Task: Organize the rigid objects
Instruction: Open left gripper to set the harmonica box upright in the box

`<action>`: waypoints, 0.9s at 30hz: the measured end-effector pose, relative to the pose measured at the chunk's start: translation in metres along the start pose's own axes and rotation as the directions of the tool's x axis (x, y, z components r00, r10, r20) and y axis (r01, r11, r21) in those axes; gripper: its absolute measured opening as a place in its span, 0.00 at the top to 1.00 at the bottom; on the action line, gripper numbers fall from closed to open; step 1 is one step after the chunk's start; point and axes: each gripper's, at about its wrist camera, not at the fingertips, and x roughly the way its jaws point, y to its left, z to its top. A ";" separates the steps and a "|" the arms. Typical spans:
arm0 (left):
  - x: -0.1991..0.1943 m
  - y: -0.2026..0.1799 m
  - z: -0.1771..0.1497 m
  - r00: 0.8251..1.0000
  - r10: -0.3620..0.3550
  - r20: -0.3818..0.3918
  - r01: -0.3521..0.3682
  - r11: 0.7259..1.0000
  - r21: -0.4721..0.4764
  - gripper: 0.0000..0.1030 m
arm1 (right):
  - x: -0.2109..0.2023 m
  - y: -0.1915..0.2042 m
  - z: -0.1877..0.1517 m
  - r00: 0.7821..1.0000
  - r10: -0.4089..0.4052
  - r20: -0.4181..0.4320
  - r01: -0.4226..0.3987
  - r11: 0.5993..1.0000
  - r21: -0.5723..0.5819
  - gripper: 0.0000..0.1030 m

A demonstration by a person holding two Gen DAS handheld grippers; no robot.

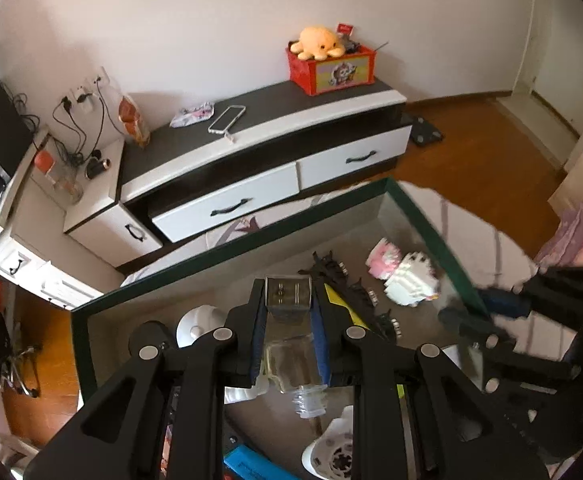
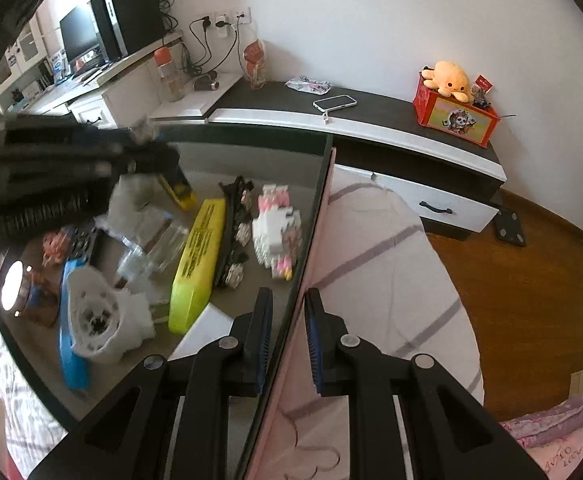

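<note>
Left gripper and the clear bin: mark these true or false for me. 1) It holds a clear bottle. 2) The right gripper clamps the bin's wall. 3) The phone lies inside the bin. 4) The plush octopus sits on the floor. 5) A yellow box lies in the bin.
1) True: the left gripper is shut on the clear bottle.
2) True: the right gripper pinches the bin's wall.
3) False: the phone lies on the dark cabinet top.
4) False: the plush octopus sits on the red box.
5) True: the yellow box lies there.
</note>
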 end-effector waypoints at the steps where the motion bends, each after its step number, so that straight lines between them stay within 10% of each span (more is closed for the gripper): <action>1: 0.001 0.000 0.000 1.000 0.003 0.003 -0.003 1.000 -0.001 0.79 | 0.002 0.000 0.003 1.000 -0.004 -0.002 0.004 1.000 0.000 0.84; 11: 0.006 0.003 -0.001 1.000 0.019 -0.015 -0.019 1.000 0.013 0.75 | 0.013 0.000 0.018 0.999 -0.031 -0.020 0.031 1.000 -0.005 0.84; 16: 0.000 0.004 -0.007 0.999 0.033 -0.012 -0.033 0.999 0.034 0.45 | 0.013 0.001 0.017 0.999 -0.035 -0.032 0.035 0.999 -0.006 0.84; 27: -0.025 0.006 -0.032 0.997 0.081 0.002 -0.080 0.992 0.099 0.27 | 0.008 0.004 0.010 0.998 -0.040 -0.044 0.040 0.999 0.006 0.84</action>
